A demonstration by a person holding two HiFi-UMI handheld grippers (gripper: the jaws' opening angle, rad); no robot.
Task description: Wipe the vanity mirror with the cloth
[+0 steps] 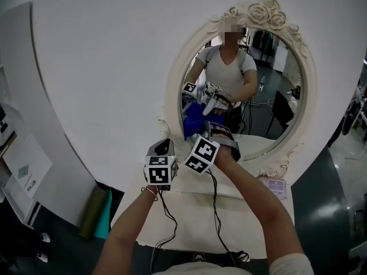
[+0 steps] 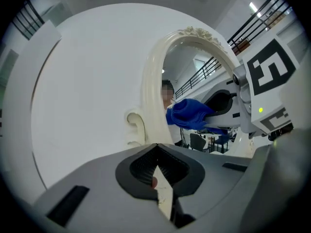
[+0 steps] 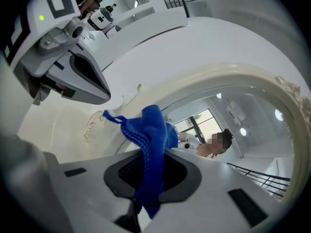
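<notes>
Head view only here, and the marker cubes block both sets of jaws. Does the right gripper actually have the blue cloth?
Observer: Yes. The right gripper view shows the right gripper shut on the blue cloth, which runs down between the jaws and bunches above them.
Operator: Left one holding anything?
Observer: No. The left gripper view shows the left gripper with its jaws together and nothing between them.
Operator: Cloth on the glass?
Observer: In the left gripper view the cloth sits at the left edge of the vanity mirror, up against the glass side. I can't confirm contact.
</notes>
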